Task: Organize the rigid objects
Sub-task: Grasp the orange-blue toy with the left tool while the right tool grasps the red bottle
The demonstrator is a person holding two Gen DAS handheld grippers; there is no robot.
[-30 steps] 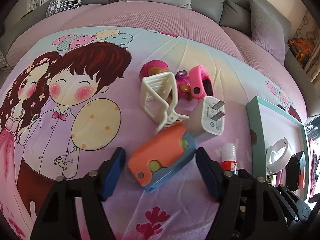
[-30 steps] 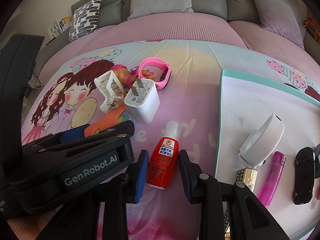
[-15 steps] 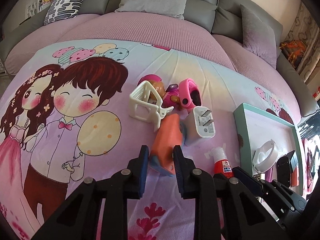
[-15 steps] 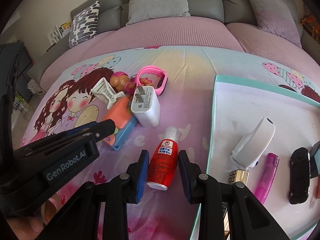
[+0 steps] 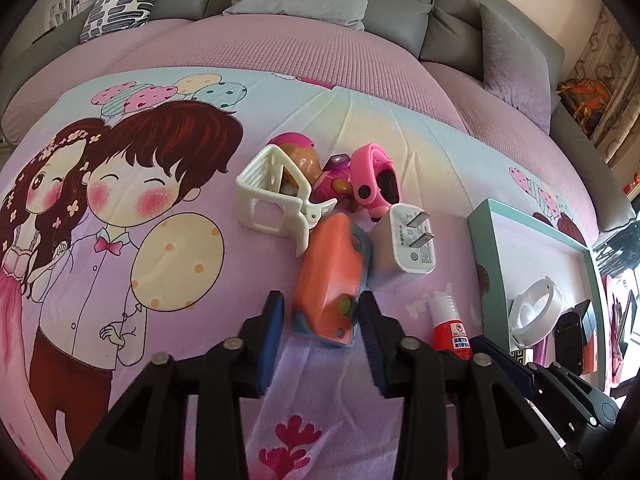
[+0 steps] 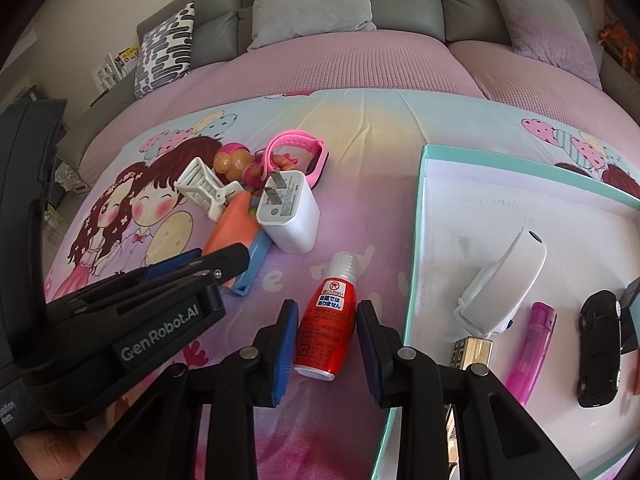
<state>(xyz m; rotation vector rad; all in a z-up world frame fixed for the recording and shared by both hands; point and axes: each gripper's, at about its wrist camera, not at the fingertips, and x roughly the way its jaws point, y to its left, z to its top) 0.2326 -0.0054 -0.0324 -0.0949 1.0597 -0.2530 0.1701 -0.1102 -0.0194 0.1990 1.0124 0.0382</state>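
Cartoon-print bedspread [image 5: 120,240] on a bed; teal tray [image 6: 416,240] at three o'clock. Left tongs [image 5: 322,334], jaws just reopened, loosely straddle the orange case [image 5: 330,268], which may slip. Right tongs [image 6: 326,344] narrowly bracket the red bottle [image 6: 326,328], possibly rolling.

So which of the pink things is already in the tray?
The pink lighter-like stick. It lies inside the teal tray, next to the black toy car. The pink watch and the pink puppy toy lie out on the blanket.

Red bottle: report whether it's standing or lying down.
Lying down. The red bottle rests on its side on the bedsheet, cap pointing away from the right gripper.
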